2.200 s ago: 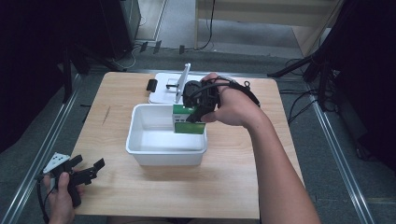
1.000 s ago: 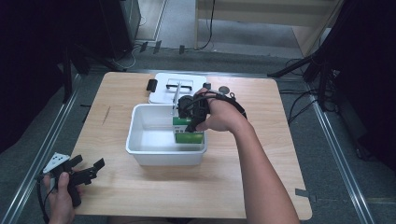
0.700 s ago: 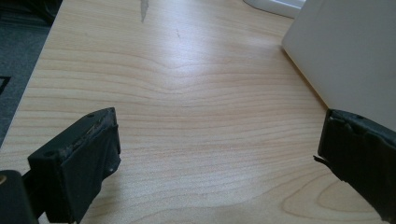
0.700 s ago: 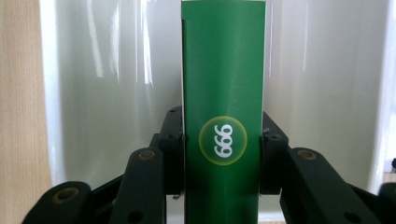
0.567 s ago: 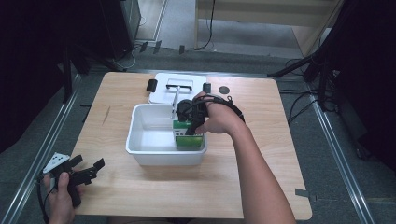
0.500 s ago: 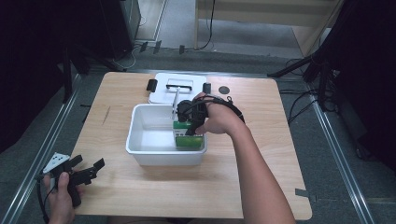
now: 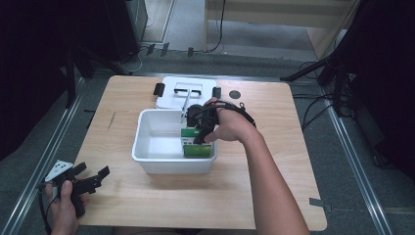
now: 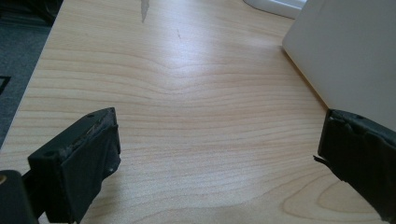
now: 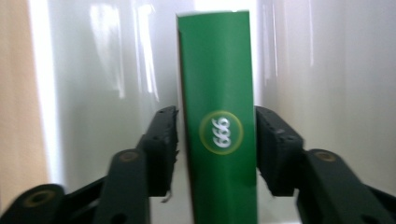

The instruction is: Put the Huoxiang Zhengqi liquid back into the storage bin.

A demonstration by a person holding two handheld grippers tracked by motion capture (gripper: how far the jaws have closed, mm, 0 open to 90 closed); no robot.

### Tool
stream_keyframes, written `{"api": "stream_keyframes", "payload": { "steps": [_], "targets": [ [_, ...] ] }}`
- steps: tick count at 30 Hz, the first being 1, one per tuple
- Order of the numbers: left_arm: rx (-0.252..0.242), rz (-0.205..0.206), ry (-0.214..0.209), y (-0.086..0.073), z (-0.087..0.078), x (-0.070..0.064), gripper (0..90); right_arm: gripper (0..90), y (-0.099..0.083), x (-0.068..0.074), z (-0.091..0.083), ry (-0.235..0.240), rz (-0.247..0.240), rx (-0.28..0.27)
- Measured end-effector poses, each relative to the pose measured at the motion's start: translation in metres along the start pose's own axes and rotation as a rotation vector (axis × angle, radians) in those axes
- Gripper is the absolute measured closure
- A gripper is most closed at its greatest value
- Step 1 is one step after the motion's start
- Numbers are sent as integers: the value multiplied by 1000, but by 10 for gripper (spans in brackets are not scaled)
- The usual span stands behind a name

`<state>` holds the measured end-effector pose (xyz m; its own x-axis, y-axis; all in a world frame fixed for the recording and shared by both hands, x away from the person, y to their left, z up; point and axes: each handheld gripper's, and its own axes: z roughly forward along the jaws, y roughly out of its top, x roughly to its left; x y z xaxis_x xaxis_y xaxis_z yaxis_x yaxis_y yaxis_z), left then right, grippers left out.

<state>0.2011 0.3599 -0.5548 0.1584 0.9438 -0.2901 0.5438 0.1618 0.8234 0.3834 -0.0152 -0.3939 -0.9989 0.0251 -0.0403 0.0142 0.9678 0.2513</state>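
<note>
Change: the right gripper point(image 7: 198, 128) has sunk deeper into the white tub point(image 7: 147, 159); the green box point(image 7: 197, 145) now sits low at its right end.
Right gripper: jaws pressed on the box's two sides.
Left gripper point(image 7: 82, 182): unmoved, jaws wide apart, nothing between them, at the table's point(image 7: 274, 196) near-left corner.
Open room: bare wood lies around the tub; its left half is free.

White lid point(image 7: 186, 91) beyond the tub, black disc point(image 7: 235, 94) beside it.

Green box point(image 9: 219, 130) with gold-ringed emblem; white bin point(image 7: 147, 147); pale wood table point(image 7: 274, 196).
</note>
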Motion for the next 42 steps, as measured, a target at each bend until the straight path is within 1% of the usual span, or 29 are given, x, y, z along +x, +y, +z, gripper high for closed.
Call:
{"api": "stream_keyframes", "payload": {
  "steps": [1,2,3,5,6,9,11,14,17,20,23,26,27,30,35,37,42],
  "targets": [
    [0,0,0,0,0,0,0,484,0,2,-1,4,4,-11],
    [0,-2,0,0,0,0,0,465,0,2,-2,3,-9,-21],
    [0,-1,0,0,0,0,0,448,-1,4,-3,6,1,-15],
    [0,0,0,0,0,0,0,424,-1,6,-5,-3,-7,-21],
    [0,0,0,0,0,0,0,409,-2,7,-7,-7,14,-19],
    [0,0,0,0,0,0,0,377,-3,6,-13,-16,26,-47],
    [2,1,1,0,0,0,0,366,-5,6,-18,-29,53,-66],
    [2,1,1,0,0,0,0,332,-8,6,-25,-44,76,-104],
    [0,-3,0,0,0,0,0,288,-12,6,-33,-52,117,-149],
    [0,-4,0,0,0,0,0,267,-18,5,-42,-47,189,-213],
    [-1,-4,0,0,0,0,0,244,-26,4,-51,-68,243,-266],
    [0,-3,0,0,0,0,0,230,-36,4,-57,-90,282,-324],
    [0,-3,1,0,0,0,0,227,-40,4,-59,-98,288,-341],
    [3,0,2,0,0,0,0,219,-52,3,-64,-131,333,-385],
    [1,0,4,0,0,0,0,221,-76,1,-71,-180,427,-458],
    [-1,3,6,0,1,0,0,223,-85,2,-72,-201,443,-473],
    [1,5,6,0,1,-1,0,222,-105,6,-71,-228,480,-516]
  ]
}}
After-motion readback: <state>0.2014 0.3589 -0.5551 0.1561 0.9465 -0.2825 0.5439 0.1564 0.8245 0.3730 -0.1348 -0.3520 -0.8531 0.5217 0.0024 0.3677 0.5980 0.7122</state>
